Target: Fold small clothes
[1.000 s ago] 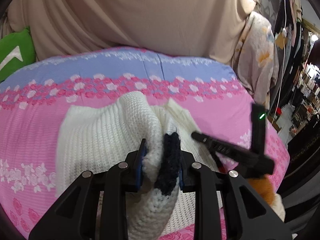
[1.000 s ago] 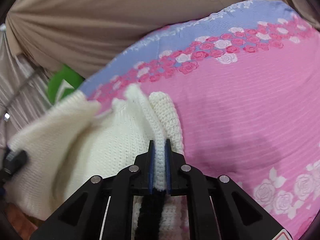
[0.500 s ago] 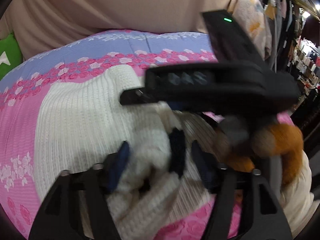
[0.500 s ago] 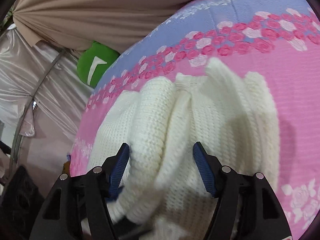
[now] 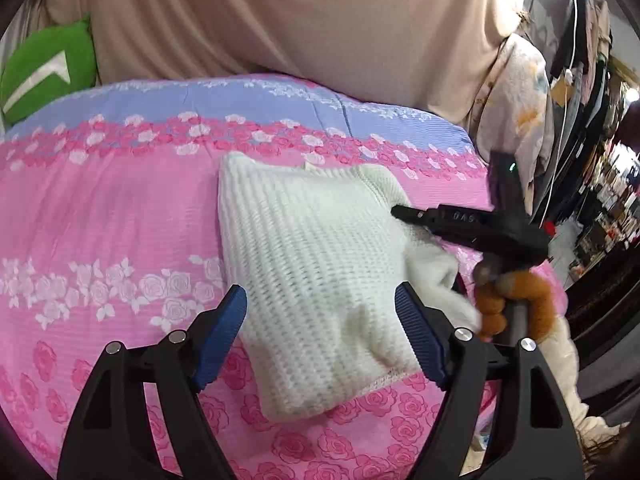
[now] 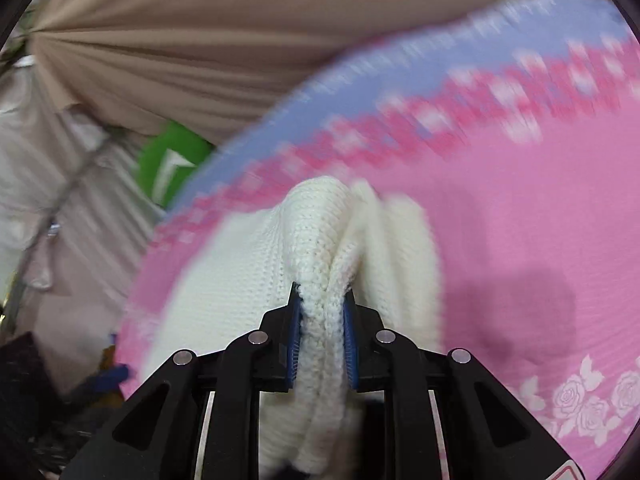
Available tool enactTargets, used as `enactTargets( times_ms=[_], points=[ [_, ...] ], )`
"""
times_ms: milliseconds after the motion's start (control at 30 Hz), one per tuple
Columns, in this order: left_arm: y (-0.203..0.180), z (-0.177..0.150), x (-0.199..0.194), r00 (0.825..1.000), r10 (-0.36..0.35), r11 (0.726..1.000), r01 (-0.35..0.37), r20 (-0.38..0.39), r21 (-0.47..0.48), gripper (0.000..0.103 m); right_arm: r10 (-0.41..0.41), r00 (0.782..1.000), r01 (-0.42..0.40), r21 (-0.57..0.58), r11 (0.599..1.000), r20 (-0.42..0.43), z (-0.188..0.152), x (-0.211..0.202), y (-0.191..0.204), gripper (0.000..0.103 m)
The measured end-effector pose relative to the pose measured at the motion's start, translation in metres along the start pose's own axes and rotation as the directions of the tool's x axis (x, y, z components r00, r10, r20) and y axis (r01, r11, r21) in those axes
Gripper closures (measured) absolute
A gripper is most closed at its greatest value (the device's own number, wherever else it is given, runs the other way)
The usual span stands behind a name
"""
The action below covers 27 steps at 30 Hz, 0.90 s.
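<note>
From my left wrist view, small pale lettering on the black body of the right gripper (image 5: pixel 460 220), beside the white knit (image 5: pixel 312 280), is too blurred to read. The green cushion (image 5: pixel 48 72) bears only a white arrow mark.

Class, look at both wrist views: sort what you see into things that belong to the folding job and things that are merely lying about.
Belongs to the job:
- white knitted garment
- left gripper, jaws opening, nothing pinched
- right gripper, jaws closing on a bunched fold of the knit
- pink floral bedspread, the work surface

Just lying about:
- green cushion
- beige drape
- hanging clothes
</note>
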<state>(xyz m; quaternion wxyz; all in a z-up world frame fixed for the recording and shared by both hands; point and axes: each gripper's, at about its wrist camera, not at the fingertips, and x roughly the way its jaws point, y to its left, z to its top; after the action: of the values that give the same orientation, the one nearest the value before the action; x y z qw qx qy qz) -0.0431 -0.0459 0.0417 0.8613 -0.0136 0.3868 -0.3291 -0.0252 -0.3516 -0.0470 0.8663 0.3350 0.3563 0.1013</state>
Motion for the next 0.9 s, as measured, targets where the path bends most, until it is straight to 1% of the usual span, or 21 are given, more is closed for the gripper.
enactTargets(
  times_ms=[33,67,133,167,233,300,367,400,467,533,633,667,767,800,833,867,900],
  points=[
    [0.004,0.000,0.003,1.000,0.005,1.000,-0.005,-0.008,-0.015,0.029,0.036,0.999,-0.036,0.036,0.999,0.008,-0.001,-0.005,-0.004,0.082],
    [0.006,0.000,0.006,1.000,0.024,0.999,-0.025,-0.017,-0.029,0.029,0.044,0.999,-0.045,0.045,0.998,0.029,-0.002,-0.014,-0.002,0.079],
    [0.012,-0.001,0.013,0.997,0.063,0.997,-0.064,-0.034,-0.039,0.029,0.008,0.997,-0.009,0.006,1.000,0.074,-0.008,-0.034,0.011,0.076],
    [0.013,-0.002,0.015,0.996,0.080,0.996,-0.081,-0.041,-0.036,0.029,0.015,0.997,-0.013,-0.023,1.000,0.075,-0.014,-0.043,0.019,0.073],
    [0.013,-0.005,0.017,0.993,0.106,0.994,-0.107,-0.047,-0.017,0.029,0.043,0.997,-0.040,-0.058,0.998,0.066,-0.031,-0.058,0.031,0.050],
    [0.010,-0.009,0.019,0.991,0.126,0.992,-0.125,-0.051,0.004,0.029,0.056,0.998,-0.053,-0.073,0.996,0.041,-0.051,-0.066,0.038,0.038],
    [0.009,-0.012,0.025,0.990,0.123,0.992,-0.122,-0.071,0.012,0.029,0.072,0.997,-0.072,-0.062,0.995,0.005,-0.071,-0.064,0.041,0.035],
    [0.009,-0.014,0.030,0.989,0.120,0.993,-0.119,-0.085,0.011,0.029,0.069,0.998,-0.070,-0.058,0.996,-0.008,-0.078,-0.060,0.042,0.035],
    [0.008,-0.016,0.039,0.986,0.126,0.992,-0.125,-0.109,0.011,0.029,0.028,1.000,-0.028,-0.072,0.997,-0.001,-0.089,-0.052,0.044,0.035],
    [0.006,-0.018,0.043,0.983,0.145,0.989,-0.144,-0.113,0.019,0.028,-0.018,0.999,0.021,-0.091,0.996,0.030,-0.090,-0.048,0.047,0.038],
    [0.006,-0.019,0.041,0.982,0.153,0.988,-0.152,-0.109,0.026,0.028,-0.071,0.989,0.085,-0.110,0.990,0.129,-0.082,-0.061,0.055,0.037],
    [0.006,-0.020,0.040,0.982,0.155,0.988,-0.153,-0.110,0.023,0.028,-0.073,0.987,0.091,-0.129,0.987,0.141,-0.081,-0.064,0.056,0.037],
    [0.010,-0.025,0.044,0.979,0.158,0.987,-0.158,-0.126,0.010,0.027,-0.067,0.992,0.085,-0.172,0.981,0.108,-0.080,-0.058,0.060,0.037],
    [0.011,-0.026,0.047,0.979,0.155,0.988,-0.156,-0.134,0.004,0.027,-0.082,0.993,0.097,-0.187,0.978,0.090,-0.082,-0.052,0.060,0.040],
    [0.011,-0.027,0.048,0.978,0.154,0.988,-0.156,-0.139,0.001,0.027,-0.102,0.992,0.116,-0.210,0.971,0.078,-0.084,-0.044,0.062,0.060],
    [0.012,-0.027,0.049,0.978,0.155,0.988,-0.157,-0.142,-0.002,0.027,-0.118,0.991,0.129,-0.234,0.964,0.061,-0.086,-0.037,0.062,0.075],
    [0.012,-0.026,0.049,0.977,0.156,0.987,-0.158,-0.142,-0.002,0.027,-0.102,0.993,0.114,-0.227,0.967,0.066,-0.085,-0.039,0.061,0.078]
  ],
)
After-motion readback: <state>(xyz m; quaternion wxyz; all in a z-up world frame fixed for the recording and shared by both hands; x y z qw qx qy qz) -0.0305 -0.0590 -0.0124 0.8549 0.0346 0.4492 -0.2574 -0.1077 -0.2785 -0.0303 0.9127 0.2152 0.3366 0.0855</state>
